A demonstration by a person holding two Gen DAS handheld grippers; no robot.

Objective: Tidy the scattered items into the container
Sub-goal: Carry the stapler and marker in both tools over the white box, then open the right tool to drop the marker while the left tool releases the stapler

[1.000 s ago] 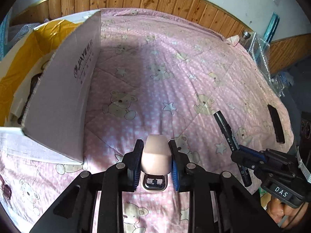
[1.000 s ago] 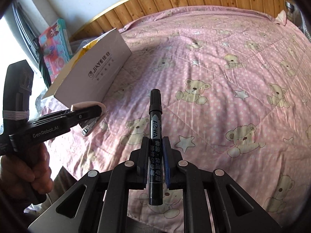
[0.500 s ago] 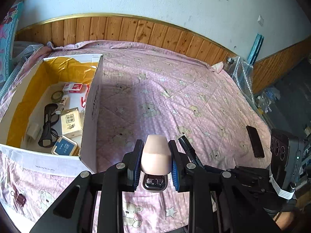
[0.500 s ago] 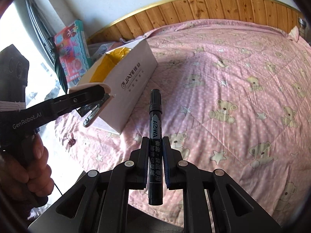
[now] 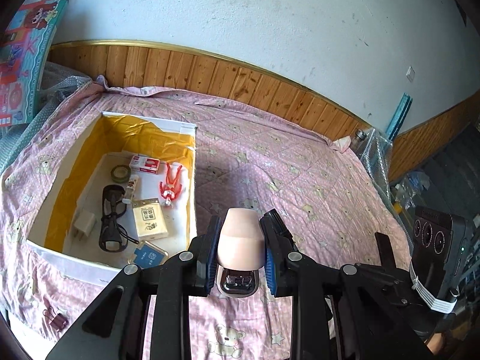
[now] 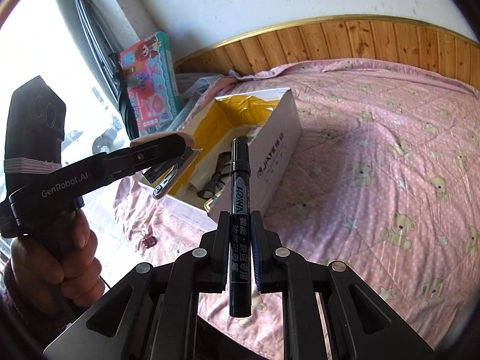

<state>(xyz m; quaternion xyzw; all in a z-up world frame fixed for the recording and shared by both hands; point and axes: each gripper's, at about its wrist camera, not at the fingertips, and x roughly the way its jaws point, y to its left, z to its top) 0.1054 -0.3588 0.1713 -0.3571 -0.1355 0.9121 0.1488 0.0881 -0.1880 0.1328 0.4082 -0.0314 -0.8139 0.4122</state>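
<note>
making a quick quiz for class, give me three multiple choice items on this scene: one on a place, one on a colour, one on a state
1. Where does the binder clip lie?
A. in the box
B. on the quilt outside the box
C. in a hand-held gripper

2. What colour lines the box inside?
A. yellow
B. green
C. black

3. What state is the right hand-held gripper in?
A. open, empty
B. shut on a marker
C. shut on a stapler

Answers: 1 B, the clip sits on the pink quilt by the box's near corner. 2 A, the inner walls show yellow. 3 B, its fingers clamp the black marker; the stapler is in the left hand-held gripper.
</note>
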